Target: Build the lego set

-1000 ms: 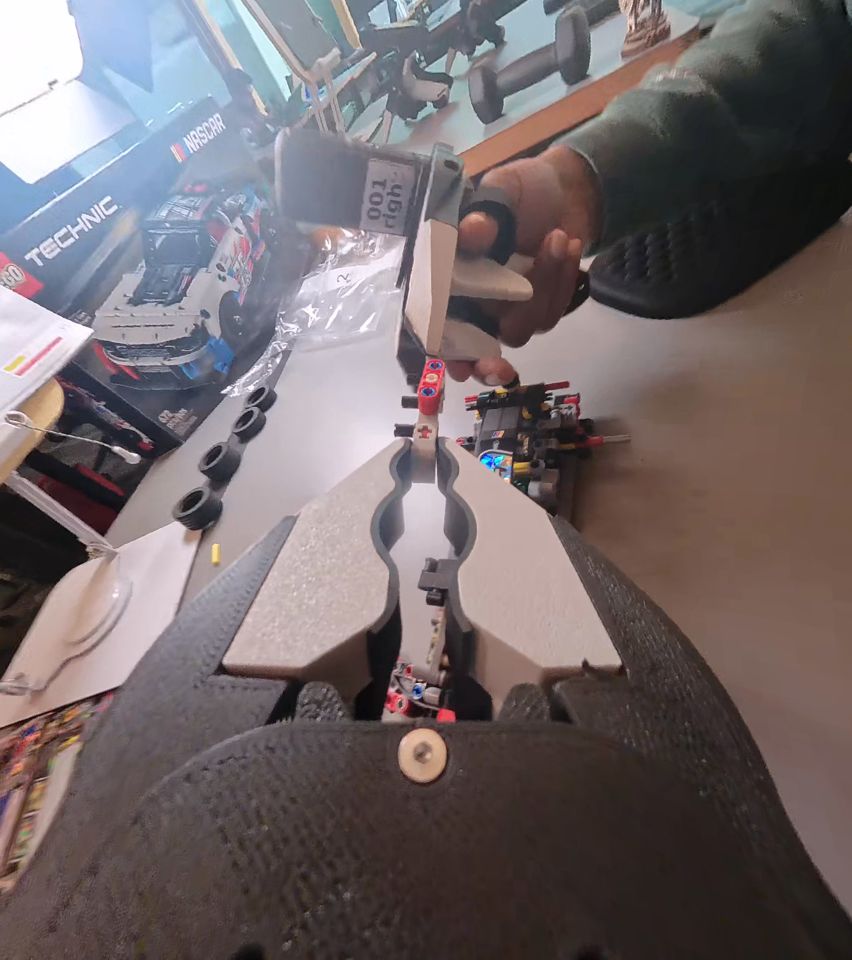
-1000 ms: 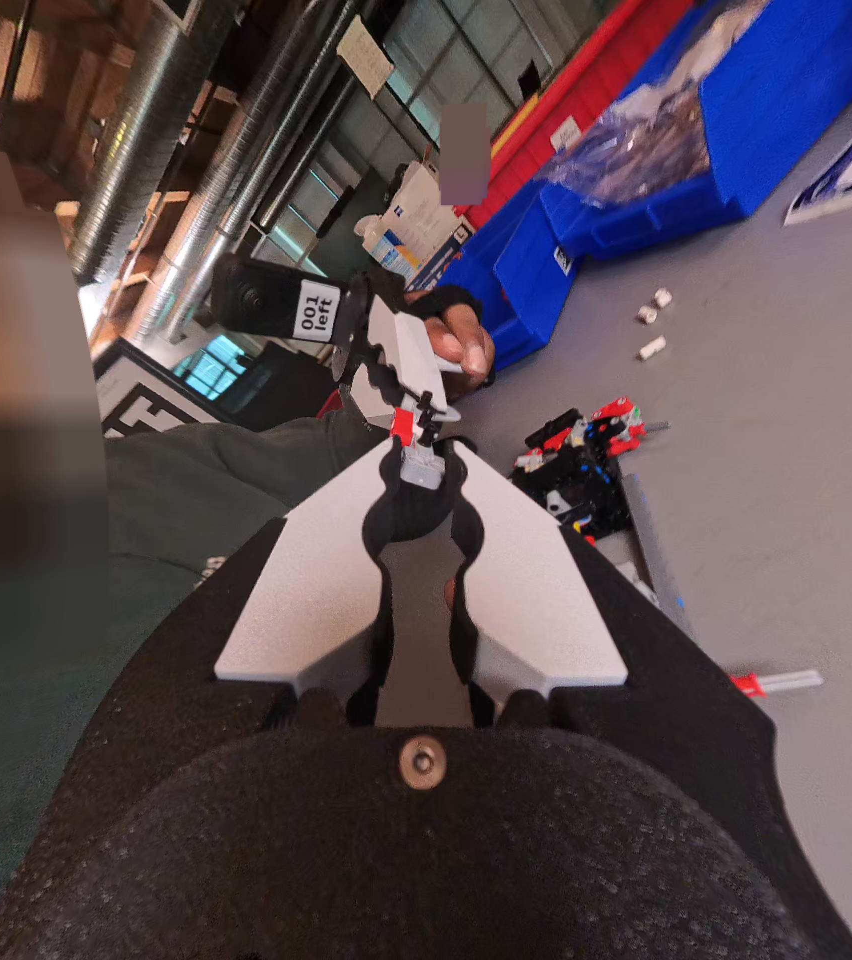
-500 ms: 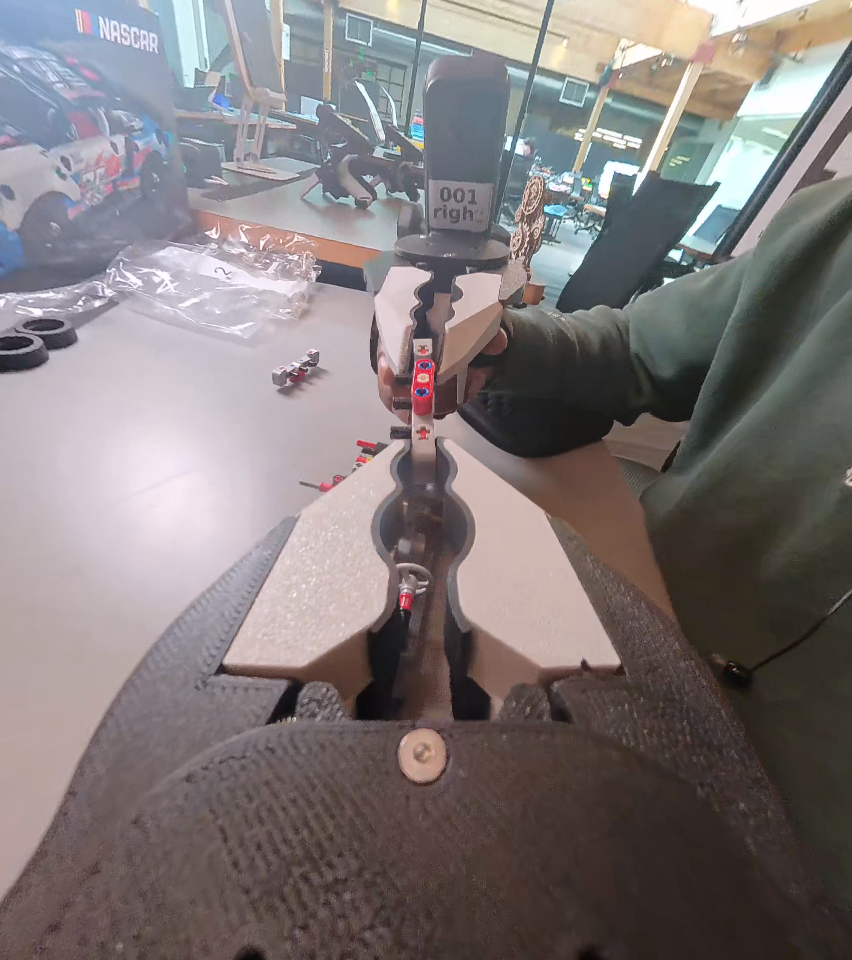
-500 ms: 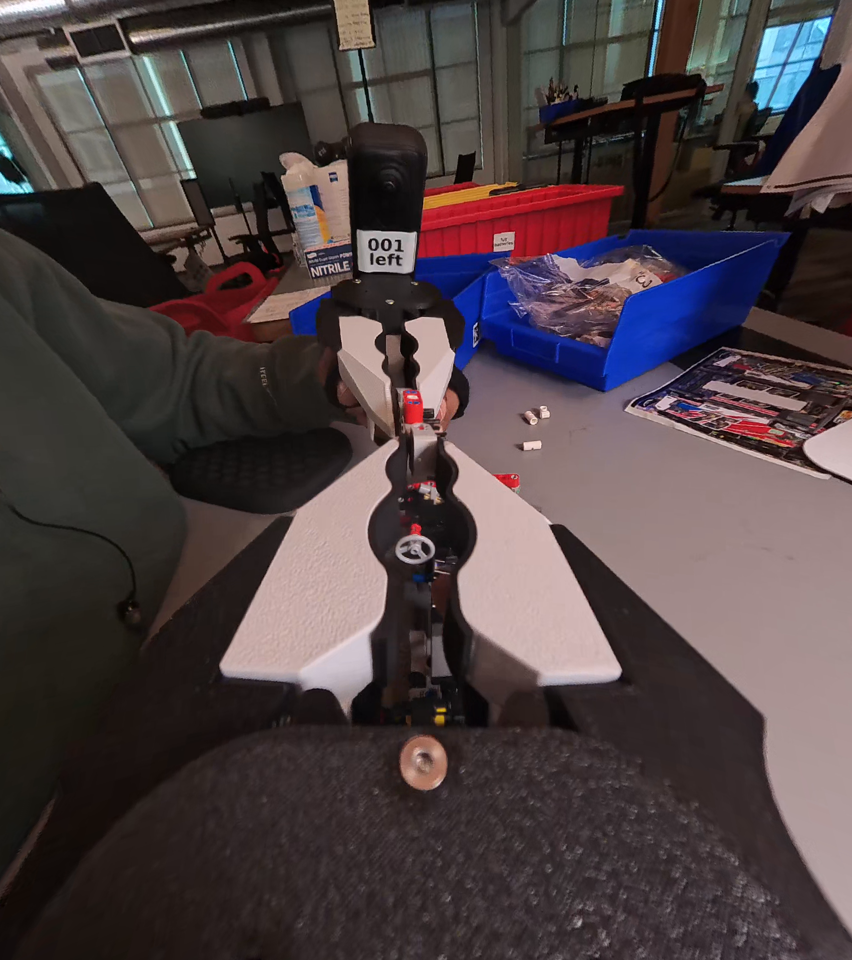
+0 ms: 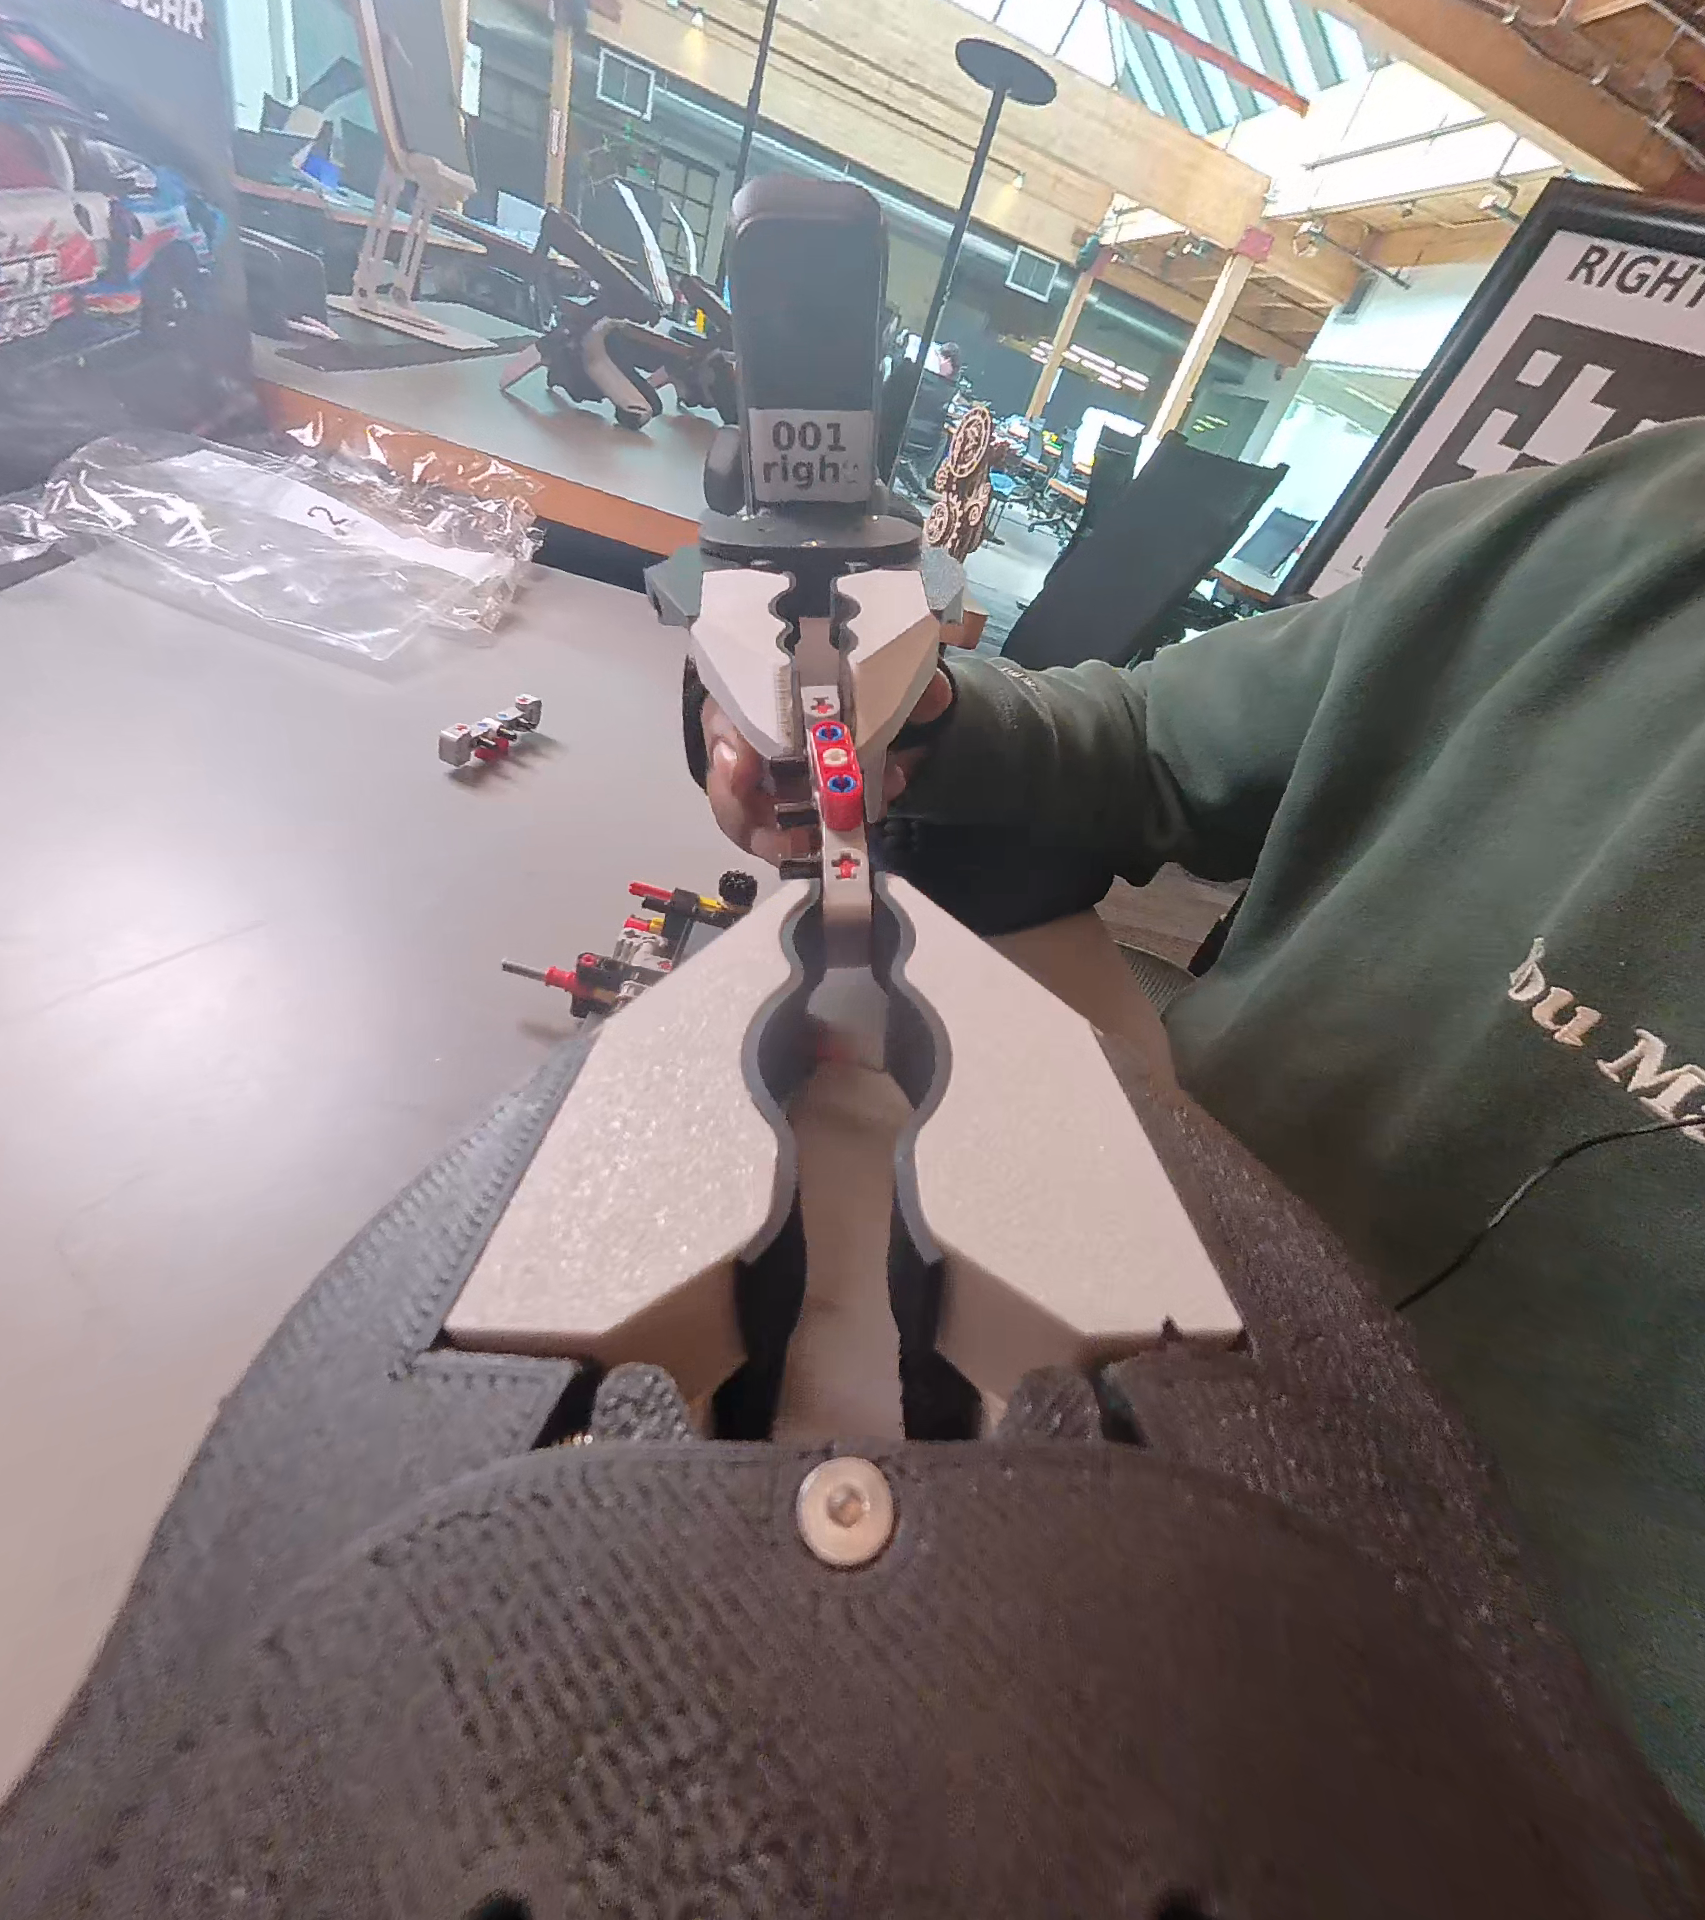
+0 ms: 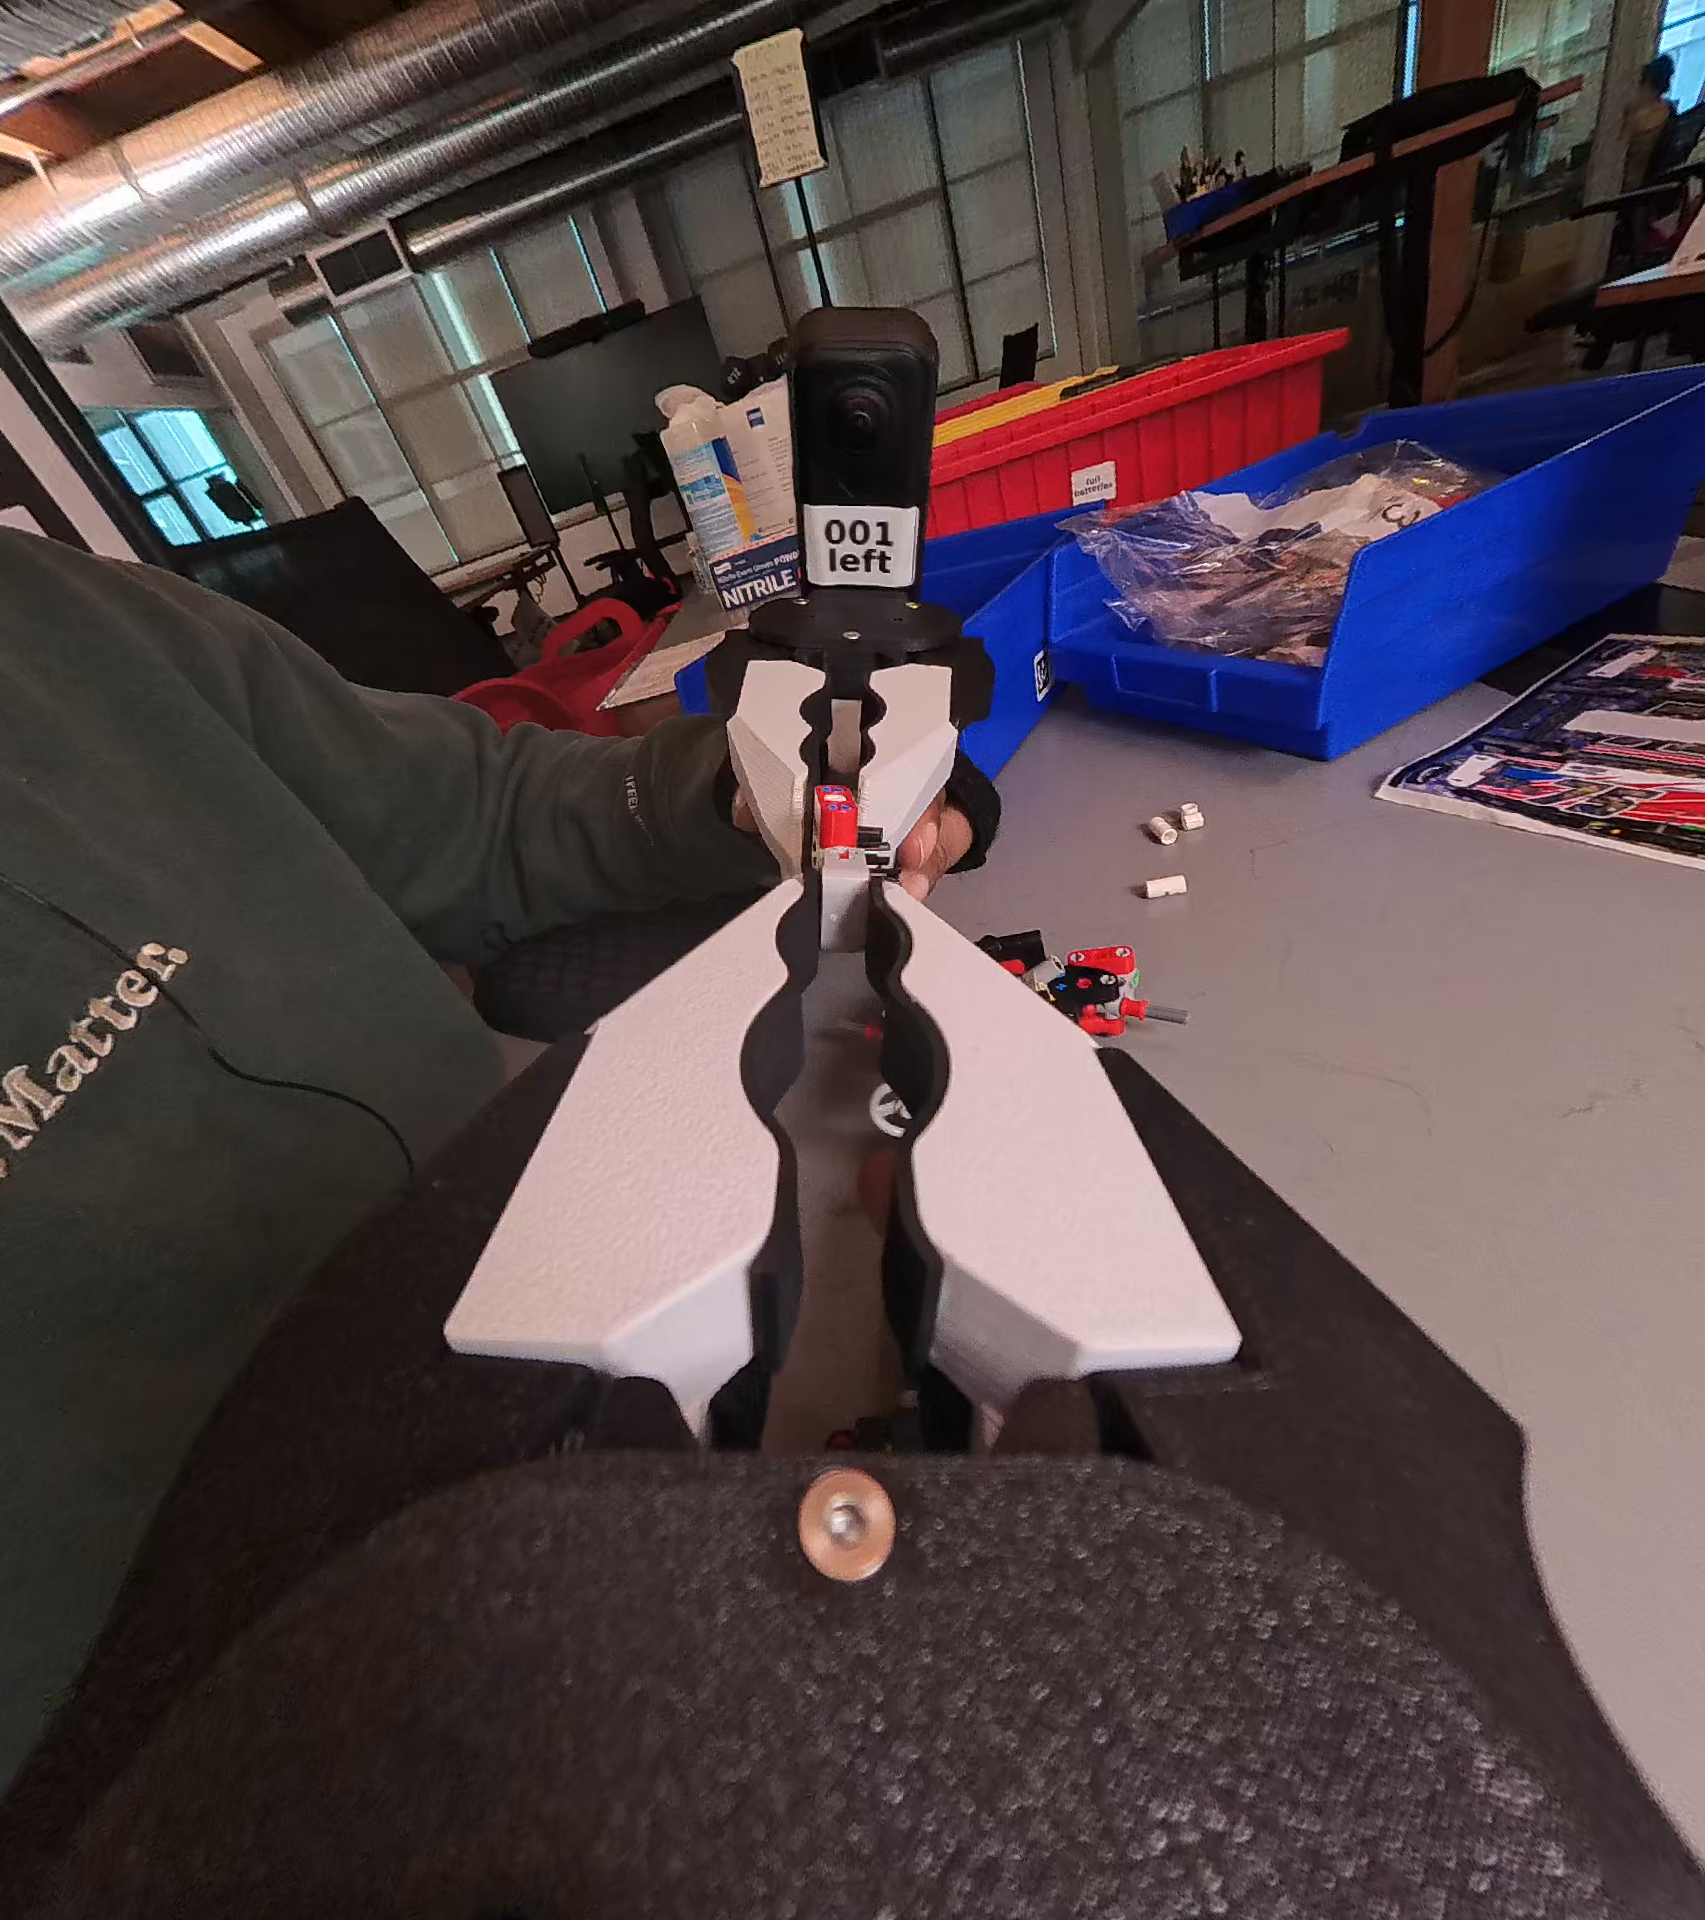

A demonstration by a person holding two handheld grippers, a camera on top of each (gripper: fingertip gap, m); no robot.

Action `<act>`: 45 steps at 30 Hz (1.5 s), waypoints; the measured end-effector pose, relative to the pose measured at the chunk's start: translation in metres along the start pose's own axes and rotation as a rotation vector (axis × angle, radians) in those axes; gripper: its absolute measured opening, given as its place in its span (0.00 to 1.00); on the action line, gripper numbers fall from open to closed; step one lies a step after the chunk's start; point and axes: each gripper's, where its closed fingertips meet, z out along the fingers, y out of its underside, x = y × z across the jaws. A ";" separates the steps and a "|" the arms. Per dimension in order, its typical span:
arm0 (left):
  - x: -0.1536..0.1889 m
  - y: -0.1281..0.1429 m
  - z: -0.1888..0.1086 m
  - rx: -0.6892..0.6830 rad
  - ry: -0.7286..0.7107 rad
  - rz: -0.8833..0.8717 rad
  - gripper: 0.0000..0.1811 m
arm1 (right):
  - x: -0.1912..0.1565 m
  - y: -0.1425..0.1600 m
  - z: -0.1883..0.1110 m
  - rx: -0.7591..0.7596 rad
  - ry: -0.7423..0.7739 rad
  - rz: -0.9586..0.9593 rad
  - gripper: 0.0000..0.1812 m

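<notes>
Since the earlier frame both views have levelled: left gripper (image 5: 843, 902) and right gripper (image 6: 846, 896), tip to tip, each clamp the small red-and-grey subassembly (image 5: 835, 790), calling next for an aligned push together.

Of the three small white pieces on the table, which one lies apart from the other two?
The white piece nearest the camera lies alone; the other two sit side by side farther back, toward the blue bin.

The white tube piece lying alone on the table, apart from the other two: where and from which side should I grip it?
Take the white tube across its middle, from straight above. It lies on its side on the table with bare space around, so the fingers can likely close on its long sides.
</notes>
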 end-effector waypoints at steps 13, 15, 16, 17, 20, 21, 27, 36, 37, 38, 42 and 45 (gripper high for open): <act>-0.016 0.030 0.013 -0.151 0.003 -0.363 0.03 | 0.013 0.022 -0.002 -0.396 0.329 -0.868 0.22; -0.012 0.031 0.016 -0.159 0.010 -0.375 0.03 | 0.019 0.034 0.002 -0.489 0.379 -1.007 0.19; -0.011 0.031 0.017 -0.161 0.009 -0.378 0.03 | 0.022 0.039 0.003 -0.530 0.397 -1.058 0.14; -0.011 0.032 0.017 -0.166 0.002 -0.376 0.03 | 0.023 0.039 0.004 -0.527 0.409 -1.089 0.08; -0.011 0.029 0.016 -0.145 -0.001 -0.383 0.03 | 0.023 0.037 0.005 -0.490 0.411 -1.045 0.08; -0.011 0.027 0.015 -0.128 0.001 -0.379 0.03 | 0.024 0.036 0.004 -0.478 0.417 -1.028 0.08; -0.017 0.007 0.007 -0.050 -0.062 -0.184 0.13 | 0.038 0.019 -0.002 -0.340 0.518 -0.733 0.08; -0.030 -0.025 0.005 0.031 -0.466 0.342 0.24 | 0.041 -0.010 0.011 0.229 0.345 0.369 0.08; -0.028 -0.027 0.006 0.024 -0.508 0.408 0.25 | 0.039 -0.011 0.013 0.261 0.321 0.438 0.08; -0.027 -0.028 0.008 0.015 -0.542 0.455 0.27 | 0.038 -0.011 0.015 0.282 0.313 0.478 0.09; -0.028 -0.027 0.012 -0.015 -0.630 0.547 0.29 | 0.037 -0.012 0.018 0.333 0.339 0.521 0.08; -0.034 -0.025 0.011 0.000 -0.636 0.471 0.26 | 0.038 -0.008 0.019 0.326 0.360 0.509 0.09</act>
